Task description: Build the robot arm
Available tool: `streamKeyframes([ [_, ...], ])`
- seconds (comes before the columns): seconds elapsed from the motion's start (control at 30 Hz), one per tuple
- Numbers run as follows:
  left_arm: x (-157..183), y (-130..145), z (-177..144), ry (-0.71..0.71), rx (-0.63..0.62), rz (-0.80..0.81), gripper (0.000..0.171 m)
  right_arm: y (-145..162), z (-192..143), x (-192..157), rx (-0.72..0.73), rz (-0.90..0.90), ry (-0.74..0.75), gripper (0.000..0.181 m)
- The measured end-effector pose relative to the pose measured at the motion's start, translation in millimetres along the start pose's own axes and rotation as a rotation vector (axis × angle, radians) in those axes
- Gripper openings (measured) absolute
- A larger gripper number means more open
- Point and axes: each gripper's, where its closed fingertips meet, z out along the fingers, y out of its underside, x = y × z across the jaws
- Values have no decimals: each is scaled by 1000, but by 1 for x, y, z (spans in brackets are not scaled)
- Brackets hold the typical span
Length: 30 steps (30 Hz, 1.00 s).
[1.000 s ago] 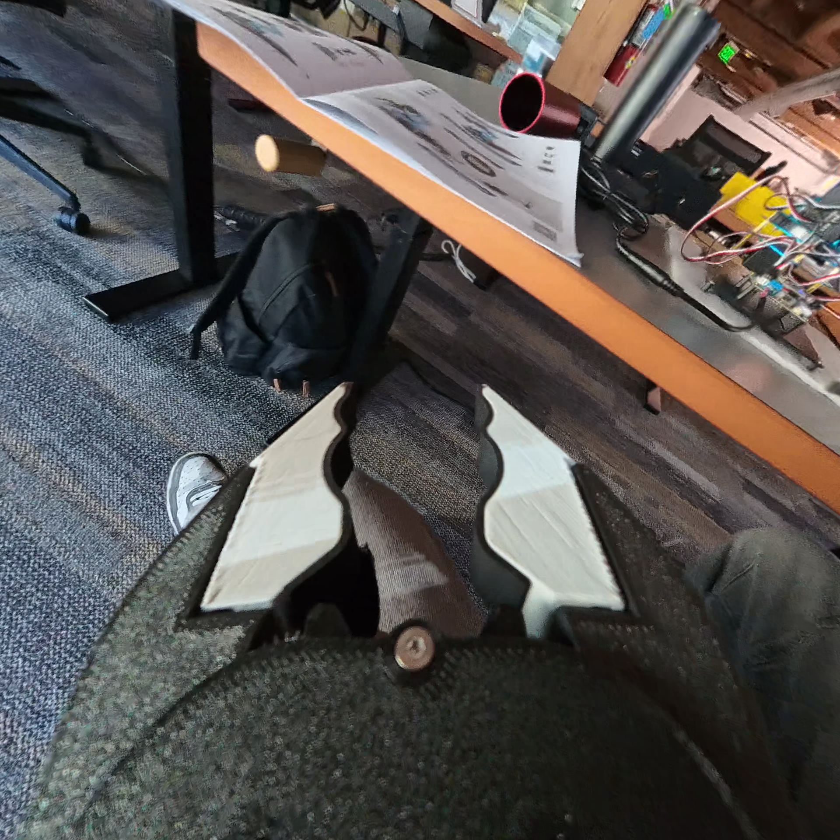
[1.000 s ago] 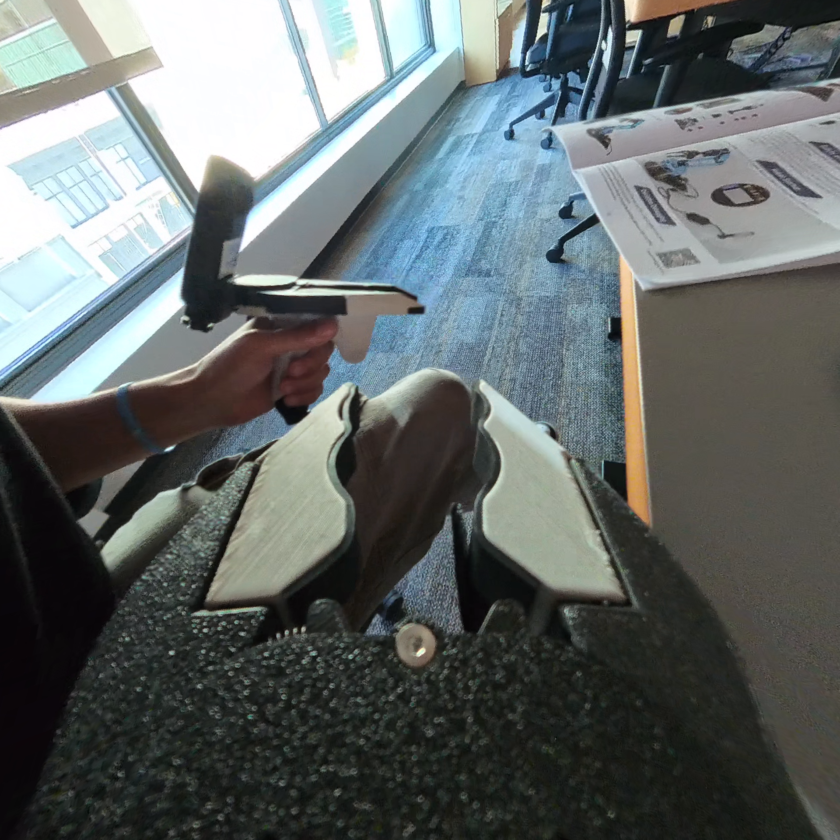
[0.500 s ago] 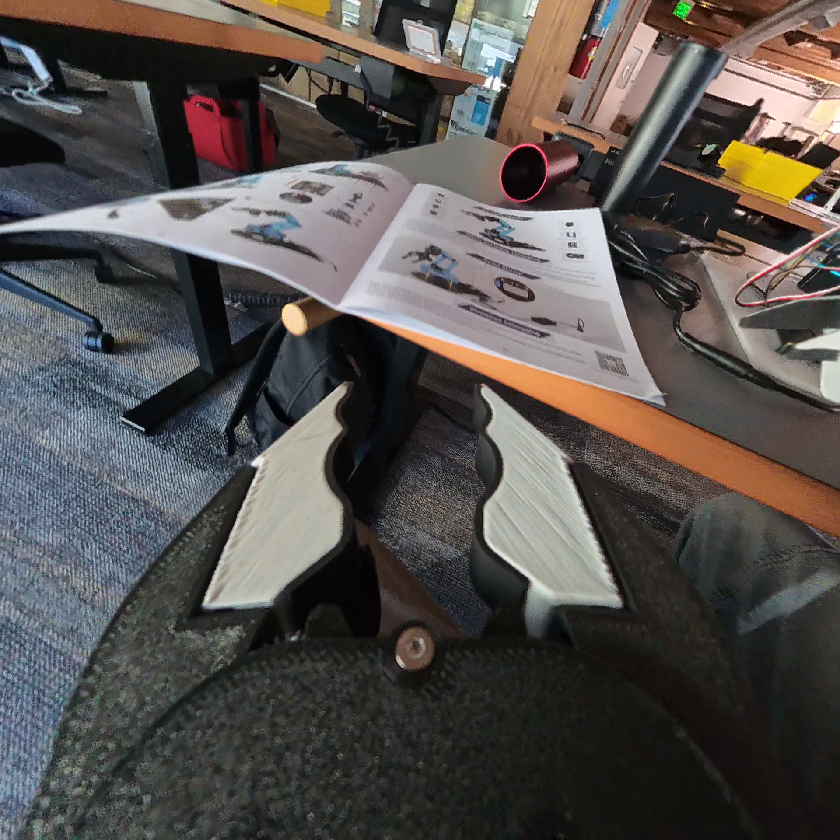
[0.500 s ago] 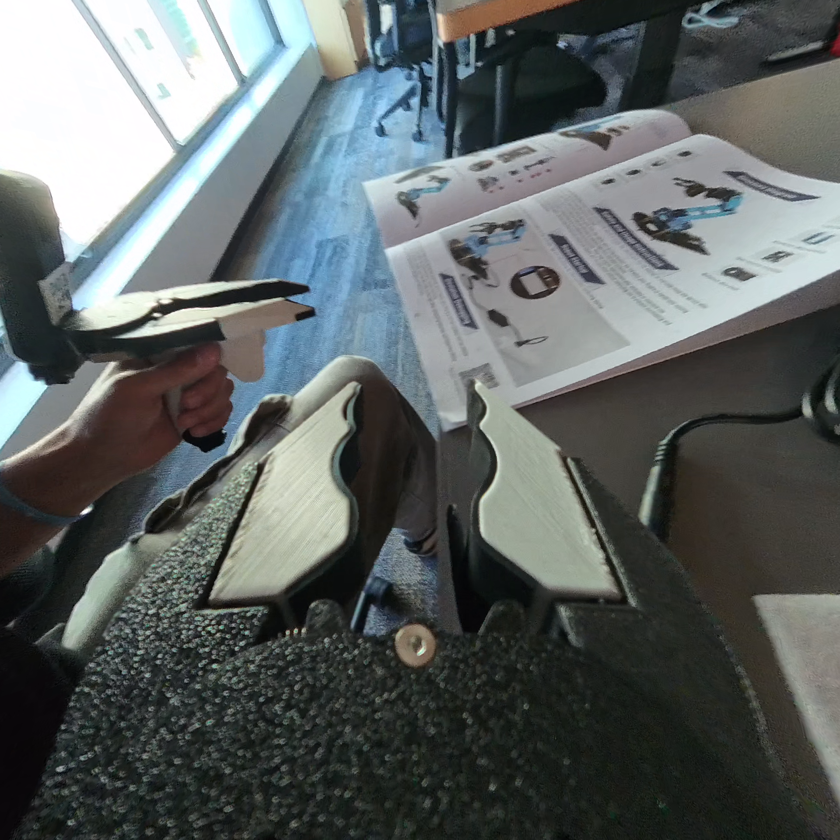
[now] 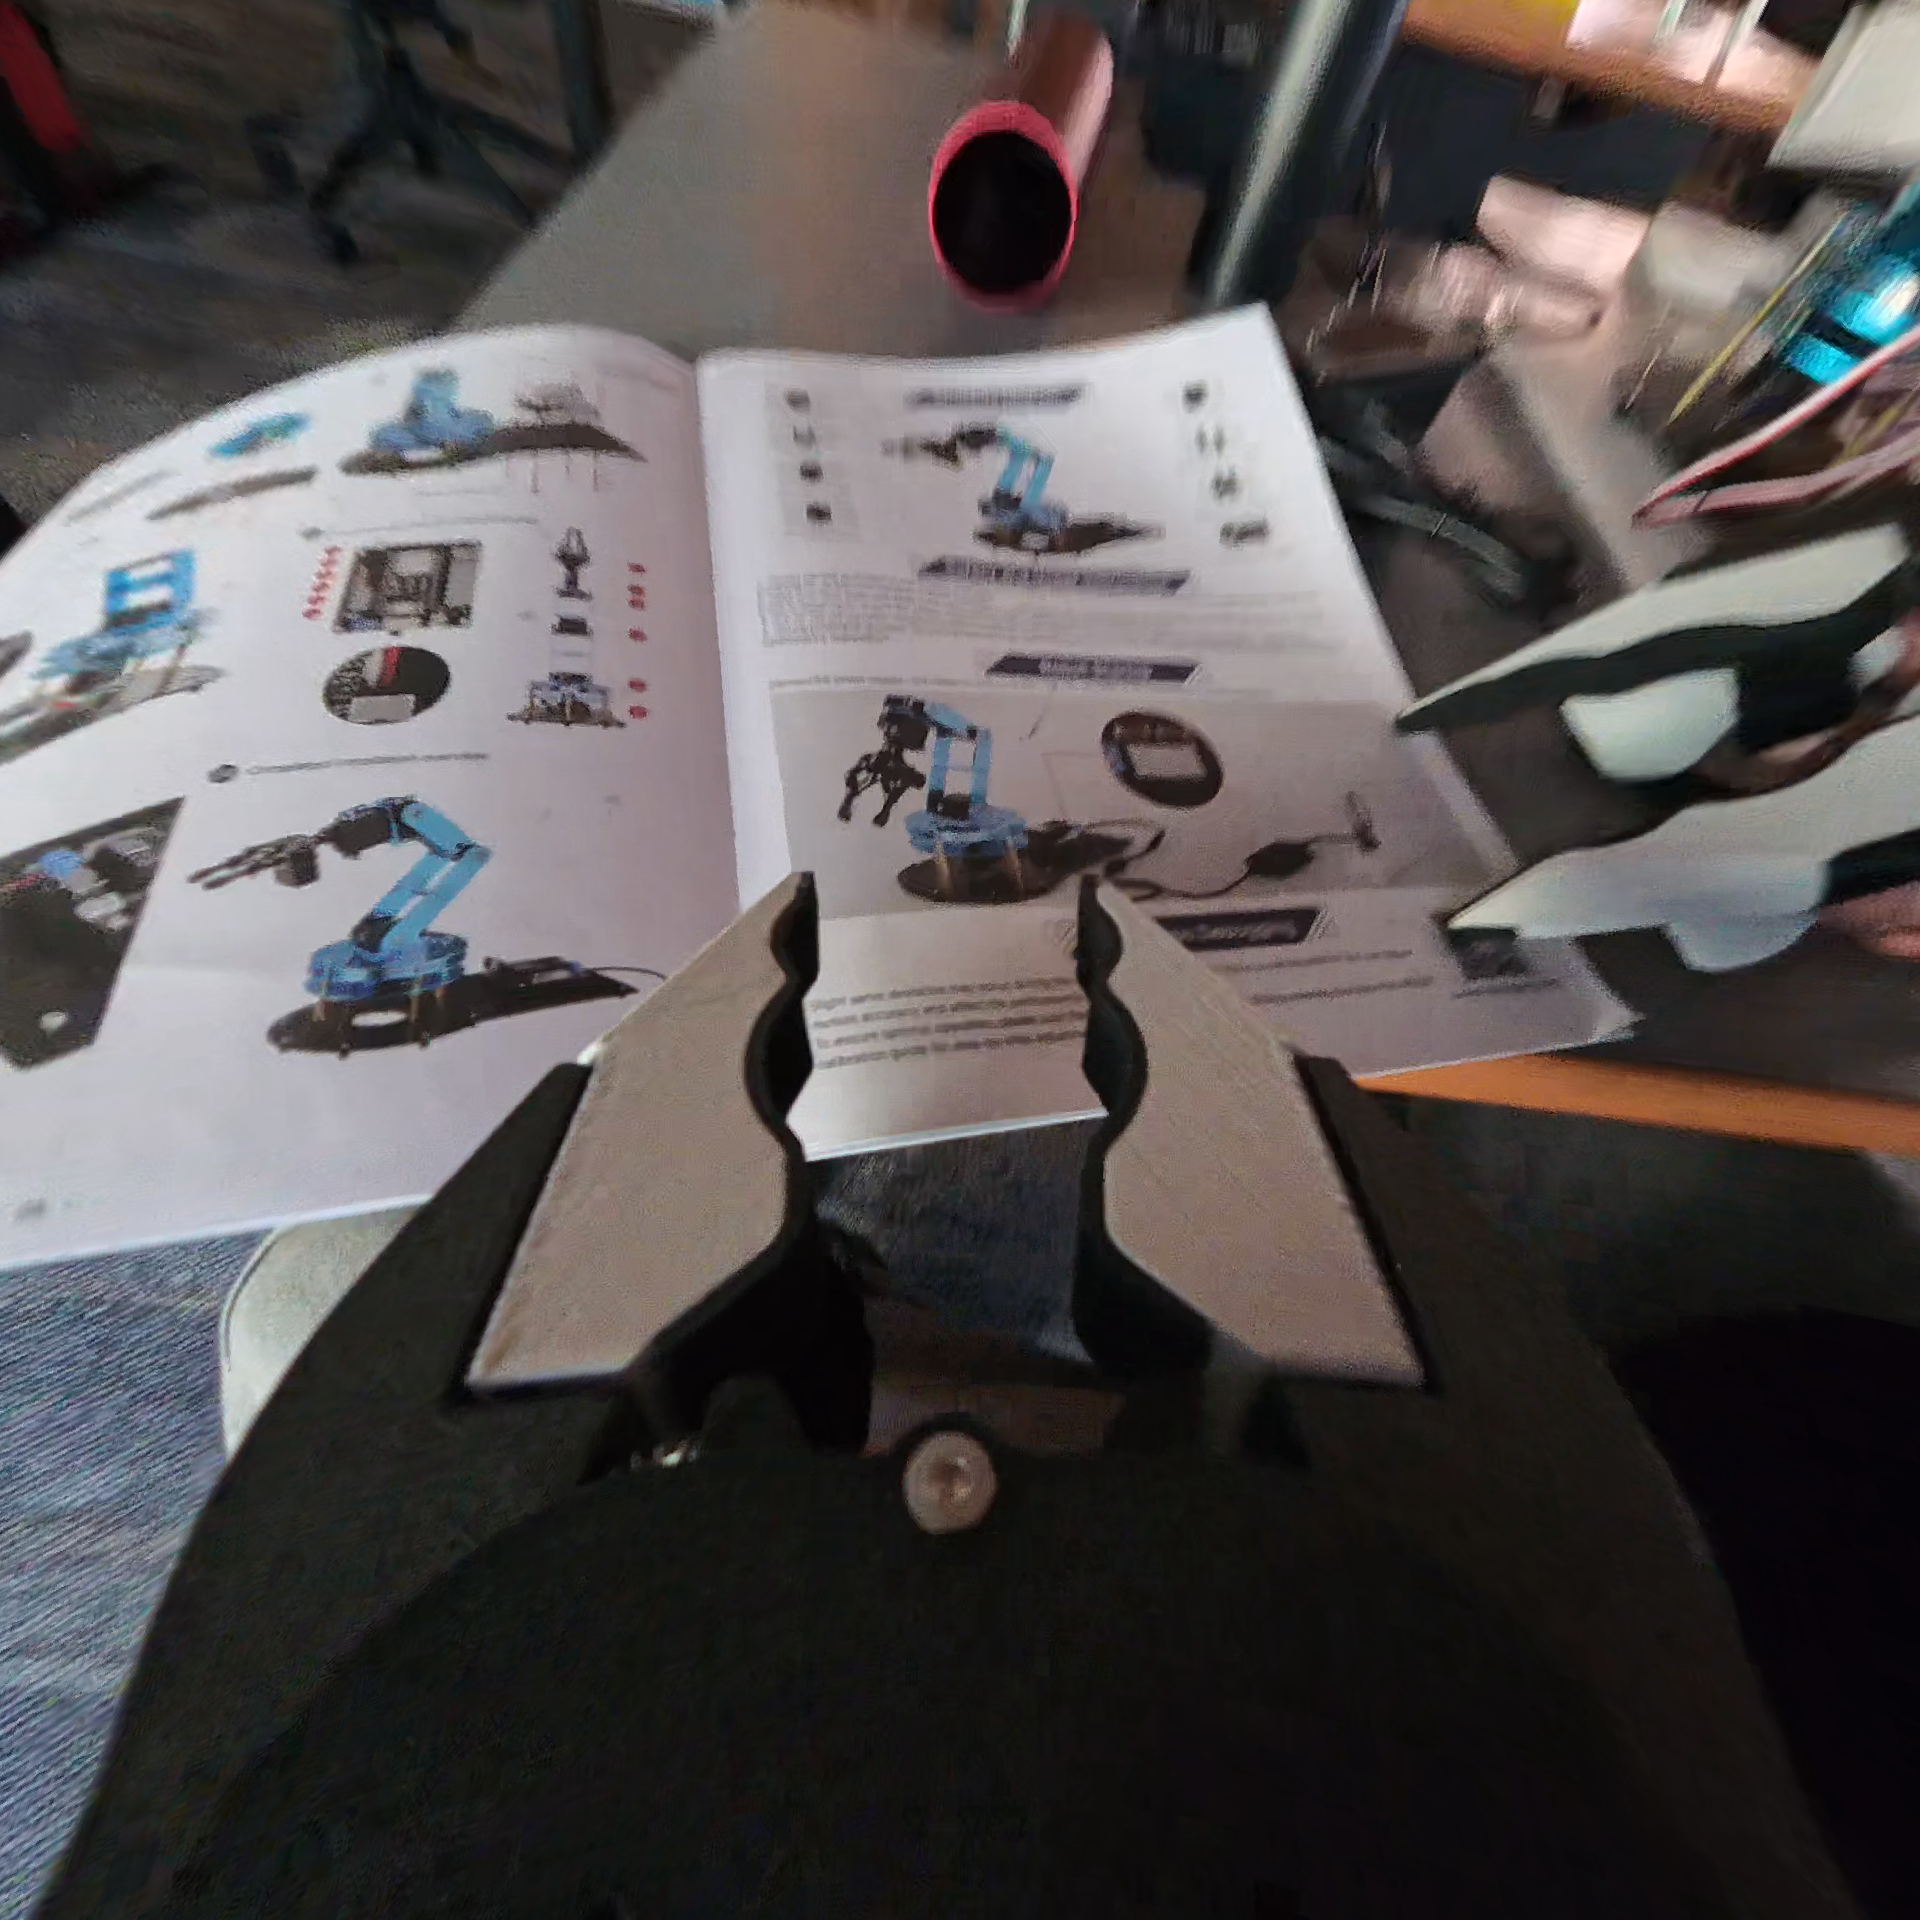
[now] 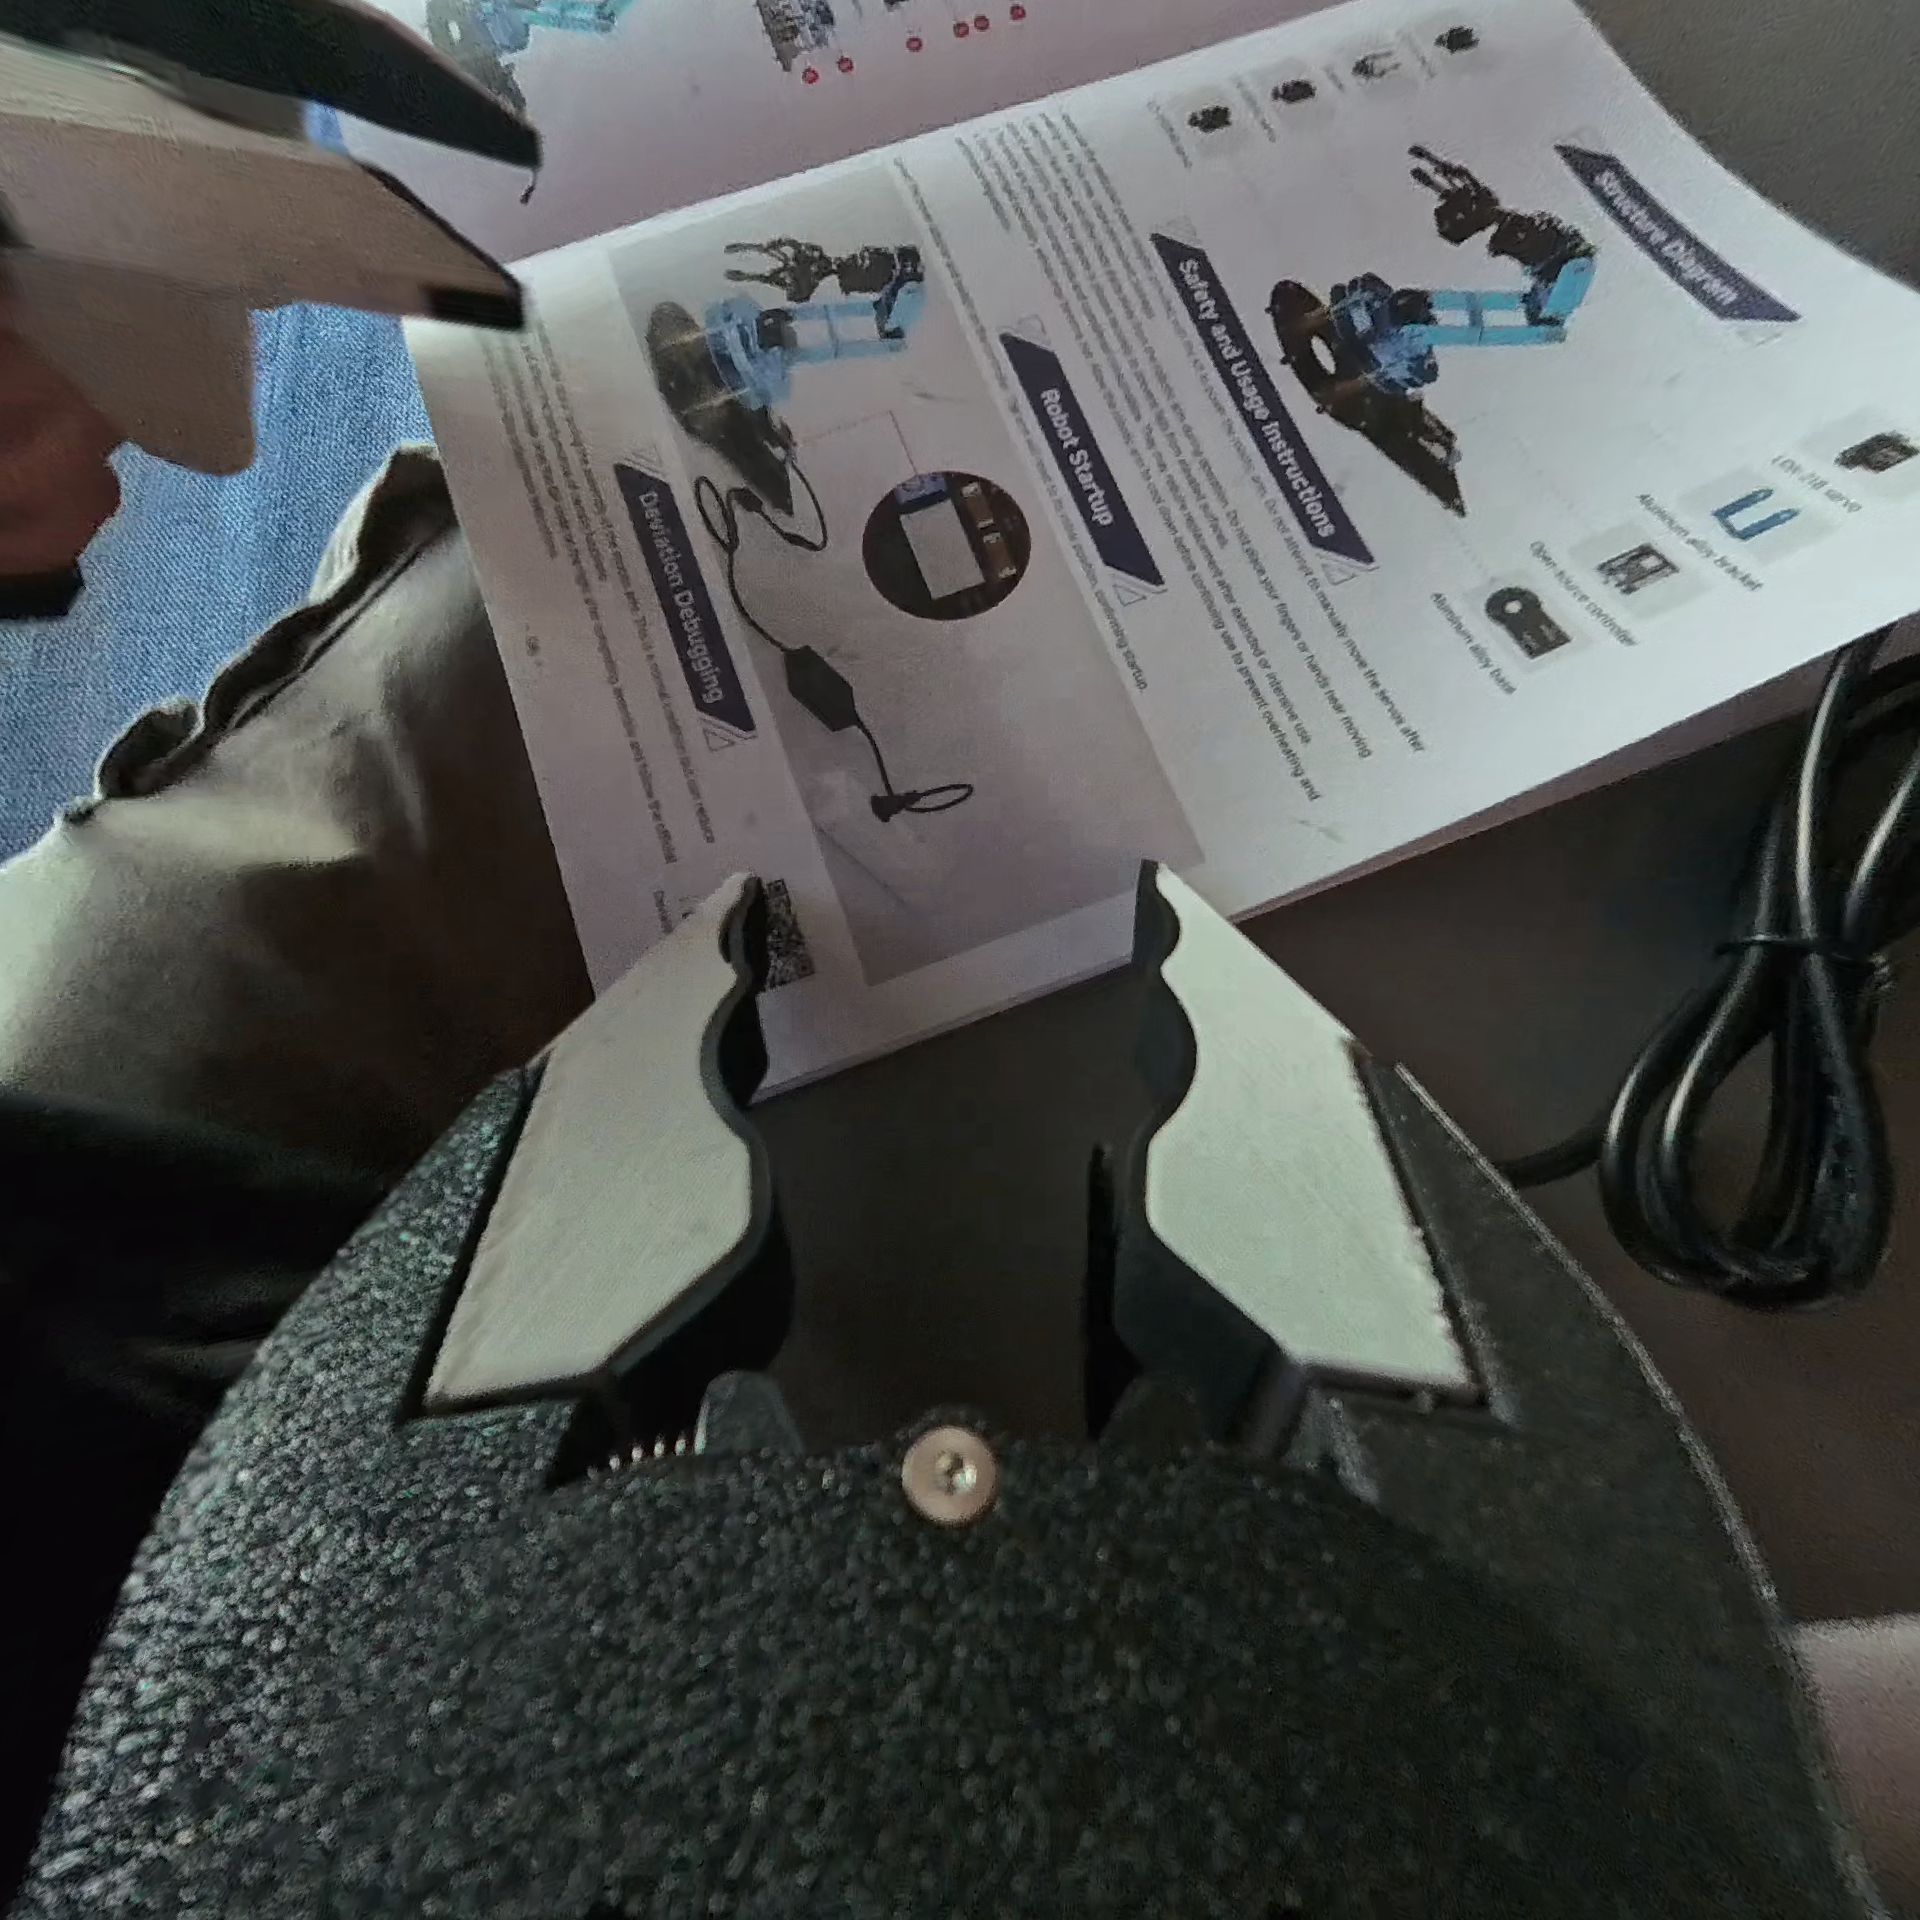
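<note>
An open white booklet (image 5: pixel 935 644) with pictures of a blue robot arm lies on a grey table (image 6: pixel 1558 935) and hangs over its orange front edge (image 5: pixel 1662 1101). My left gripper (image 5: pixel 943 894) is open and empty, just above the near edge of the booklet's right page. My right gripper (image 6: pixel 948 878) is open wide and empty, over the near right corner of that same page (image 6: pixel 1039 416). Each gripper also shows in the other's view: the right gripper (image 5: pixel 1434 821) at the page's right edge, the left gripper (image 6: pixel 520 234) at the upper left. Neither touches the paper.
A red tube (image 5: pixel 1003 197) lies on the table behind the booklet, beside a dark upright post (image 5: pixel 1278 156). A coiled black cable (image 6: pixel 1766 1091) lies right of the booklet. Blurred electronics with coloured wires (image 5: pixel 1818 312) sit at the far right. A person's trousered knee (image 6: pixel 260 831) is below the table edge. From the right gripper's tips to the dark upright post (image 5: pixel 1278 156) is close to 30 cm.
Both grippers have risen from lap level to over the booklet and closed in on its right page. The right jaws have opened wider. The left jaws stay open.
</note>
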Motion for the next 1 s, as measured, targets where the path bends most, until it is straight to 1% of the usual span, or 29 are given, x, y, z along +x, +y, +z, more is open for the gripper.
streamKeyframes([
  [0.03,-2,4,5,3,-47,28,51,0,0,0,0,-10,-1,71],
  [0.13,-2,17,18,29,-134,103,50,1,0,0,1,-1,0,71],
  [0.23,-3,21,19,23,-158,195,49,1,0,0,6,10,13,71],
  [0.27,-2,22,18,24,-164,203,49,1,0,0,8,13,15,71],
  [0.37,-2,22,18,43,-164,188,50,1,0,0,13,15,20,71],
  [0.5,-2,23,17,54,-174,207,50,1,0,0,15,16,18,71],
  [0.67,-2,23,15,68,-138,178,50,1,0,1,18,17,17,70],
  [0.8,-1,23,14,59,-113,161,49,1,0,1,20,16,14,70],
  [0.83,-2,23,13,52,-111,164,46,1,0,1,21,17,13,70],
  [1.0,-1,25,12,44,-123,176,45,2,0,0,24,13,12,70],
])
